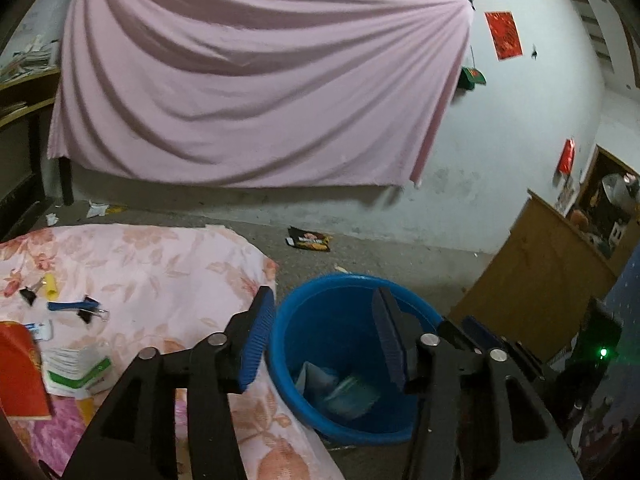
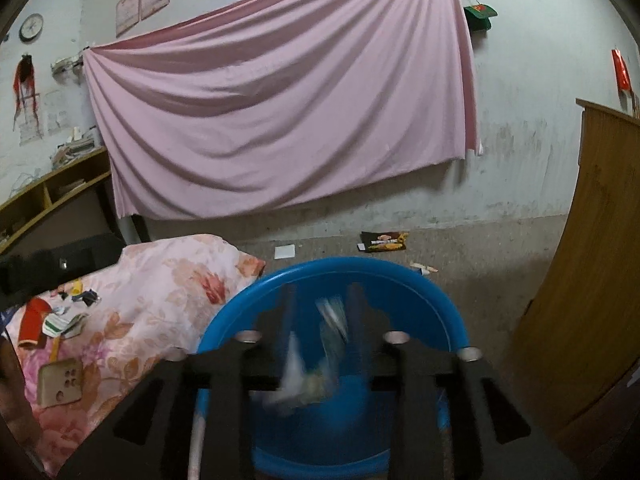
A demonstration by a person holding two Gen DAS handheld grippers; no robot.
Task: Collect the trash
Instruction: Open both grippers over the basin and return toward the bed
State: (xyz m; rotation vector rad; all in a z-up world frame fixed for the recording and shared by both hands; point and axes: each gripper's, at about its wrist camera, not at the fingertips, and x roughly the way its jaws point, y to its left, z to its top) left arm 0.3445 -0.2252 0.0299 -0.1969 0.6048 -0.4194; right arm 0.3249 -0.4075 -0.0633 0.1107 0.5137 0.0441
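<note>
Left gripper (image 1: 324, 334): jaws apart, nothing between them, over the blue bucket (image 1: 304, 300).
Right gripper (image 2: 320, 312): jaws apart above the bucket (image 2: 400, 276); blurred wrappers (image 2: 308, 384) loose between them, not pinched.
Left view only: wrappers (image 1: 348, 394) on the bucket floor.
Right view only: one wall clock (image 2: 31, 27).
Both views: one snack packet (image 1: 310, 239) on the floor.

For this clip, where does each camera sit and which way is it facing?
Left wrist: on the left hand-held gripper, looking forward and down past its open fingers at the blue bucket, with the flowered bedding to the left of it; the right hand-held gripper shows at the right.
Right wrist: on the right hand-held gripper, above the bucket, blurred trash between its fingers.
Both share the bucket, bedding, pink sheet and floor wrapper.
</note>
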